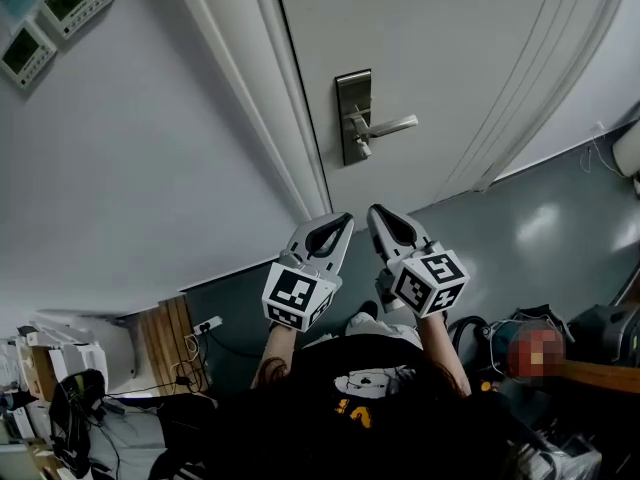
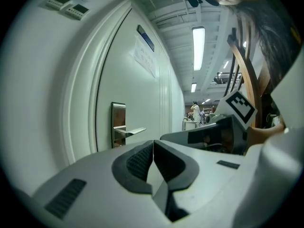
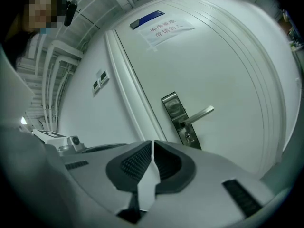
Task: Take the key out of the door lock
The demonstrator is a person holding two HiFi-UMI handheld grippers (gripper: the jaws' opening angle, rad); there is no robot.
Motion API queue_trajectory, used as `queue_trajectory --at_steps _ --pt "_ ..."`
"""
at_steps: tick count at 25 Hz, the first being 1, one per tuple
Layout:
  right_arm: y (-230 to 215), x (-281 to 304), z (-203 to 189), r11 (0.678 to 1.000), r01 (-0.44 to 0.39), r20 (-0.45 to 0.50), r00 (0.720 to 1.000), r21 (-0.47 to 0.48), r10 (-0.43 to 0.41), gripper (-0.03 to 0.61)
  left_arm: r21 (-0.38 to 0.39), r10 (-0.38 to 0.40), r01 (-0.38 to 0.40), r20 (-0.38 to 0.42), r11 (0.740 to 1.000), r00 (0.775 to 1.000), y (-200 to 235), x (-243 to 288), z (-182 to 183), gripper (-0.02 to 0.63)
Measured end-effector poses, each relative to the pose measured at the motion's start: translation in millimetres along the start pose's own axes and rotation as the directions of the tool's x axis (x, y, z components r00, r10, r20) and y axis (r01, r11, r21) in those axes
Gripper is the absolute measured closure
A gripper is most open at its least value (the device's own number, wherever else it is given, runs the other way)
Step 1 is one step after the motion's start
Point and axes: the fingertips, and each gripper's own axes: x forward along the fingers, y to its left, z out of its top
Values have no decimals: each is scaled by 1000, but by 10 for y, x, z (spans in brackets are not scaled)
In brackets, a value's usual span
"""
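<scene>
The white door [image 1: 450, 58] carries a steel lock plate [image 1: 353, 116] with a lever handle [image 1: 388, 126]. A small key [image 1: 362, 149] sticks out of the cylinder below the lever. Both grippers hang side by side in front of the door, well short of the lock. The left gripper [image 1: 344, 220] is shut with nothing in it, and so is the right gripper [image 1: 376, 211]. In the right gripper view the lock plate [image 3: 176, 115] and key [image 3: 189, 137] lie ahead of the shut right gripper [image 3: 152, 144]. In the left gripper view the lock plate [image 2: 118, 124] stands left of the left gripper [image 2: 153, 143].
The door frame [image 1: 270, 98] runs left of the lock. Two wall control panels [image 1: 58, 10] sit on the wall at upper left. A power strip [image 1: 206, 324] and cables lie on the floor by a wooden panel. Bags and gear crowd the lower right. A paper notice [image 3: 164, 28] is stuck on the door.
</scene>
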Motion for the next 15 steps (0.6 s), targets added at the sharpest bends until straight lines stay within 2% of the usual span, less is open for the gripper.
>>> queue_trajectory --at_steps 6,10,15 --pt "-290 85 -273 999 -36 -16 999 15 36 571 5 29 -29 -8 1000 1000 -17 203 -324 604" --pt "-272 289 -16 998 -55 -22 998 43 56 571 8 41 -41 -27 999 999 141 271 -83 604" --pt "-296 316 -36 995 -69 -31 997 73 71 571 13 55 -54 -44 998 998 134 255 -95 604"
